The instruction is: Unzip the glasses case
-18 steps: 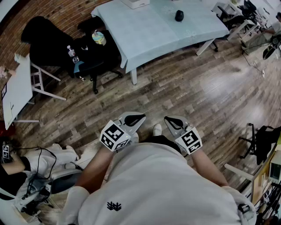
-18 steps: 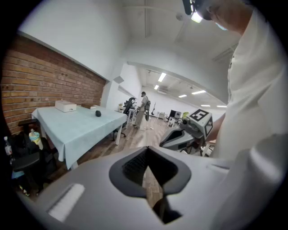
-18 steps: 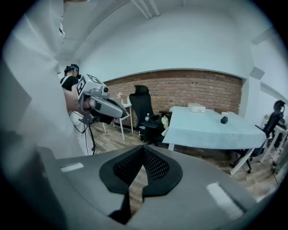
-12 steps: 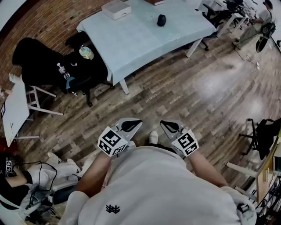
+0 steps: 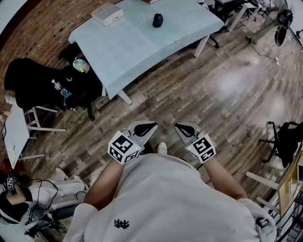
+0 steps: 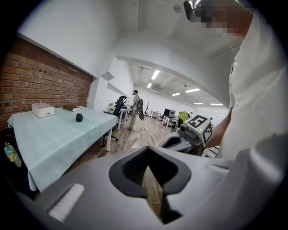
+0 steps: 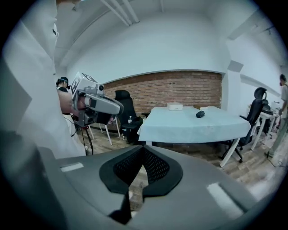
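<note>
Head view first: the left gripper (image 5: 152,125) and the right gripper (image 5: 178,126) are held low in front of a white shirt (image 5: 165,198), side by side with a gap between them, tips aimed out over the wood floor (image 5: 227,94). The glasses case (image 5: 157,20) (a small black lump from up here) is seen on the table (image 5: 137,45) with the pale blue cloth, well apart from both grippers. A white box (image 5: 107,14) is set on the same table, off to the case's side.

Left gripper view: the jaws are pressed together at the tips and nothing is pinched, only floor is seen through the slit behind them. The case is spotted up on the cloth at the left, with the box closer to the brick wall (image 6: 40,85).

Right gripper view: same story, jaws closed up on nothing. The case is found right of centre on the tabletop, and the other gripper is caught at the left edge.
</note>
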Demonstrator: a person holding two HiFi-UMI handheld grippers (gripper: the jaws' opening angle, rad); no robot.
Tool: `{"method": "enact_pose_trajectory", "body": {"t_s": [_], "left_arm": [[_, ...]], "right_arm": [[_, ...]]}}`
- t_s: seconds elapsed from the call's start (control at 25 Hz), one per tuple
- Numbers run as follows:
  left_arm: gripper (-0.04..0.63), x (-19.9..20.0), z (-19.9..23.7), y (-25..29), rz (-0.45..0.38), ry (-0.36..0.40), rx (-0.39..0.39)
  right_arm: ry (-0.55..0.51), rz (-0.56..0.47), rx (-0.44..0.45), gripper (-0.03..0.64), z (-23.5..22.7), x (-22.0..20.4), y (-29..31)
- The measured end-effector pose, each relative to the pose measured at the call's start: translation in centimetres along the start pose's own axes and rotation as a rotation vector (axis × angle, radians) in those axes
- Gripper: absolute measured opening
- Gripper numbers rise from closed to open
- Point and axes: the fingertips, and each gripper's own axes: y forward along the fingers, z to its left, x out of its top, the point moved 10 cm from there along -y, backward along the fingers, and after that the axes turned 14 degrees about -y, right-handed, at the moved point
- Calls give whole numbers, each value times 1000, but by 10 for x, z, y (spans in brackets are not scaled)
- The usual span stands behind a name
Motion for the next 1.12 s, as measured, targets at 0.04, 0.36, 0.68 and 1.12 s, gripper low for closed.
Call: {"method": "enact_pose_trajectory", "body": {"t_s": [0.04,0.36,0.68,1.12], "left_arm": [[55,3,6,4,6,-3,4],[58,46,92,46,-9,-34,-12],[58,144,186,105,-20,21,-109],[64,214,308,125,-21,44,-82]], "right_arm": [[10,-1,-4,0,-7,-1,3],[29,18,-44,3,-81,3,60],[38,86,-111,3,-187,39,120],[59,136,-154,21,-287,71,223]]}}
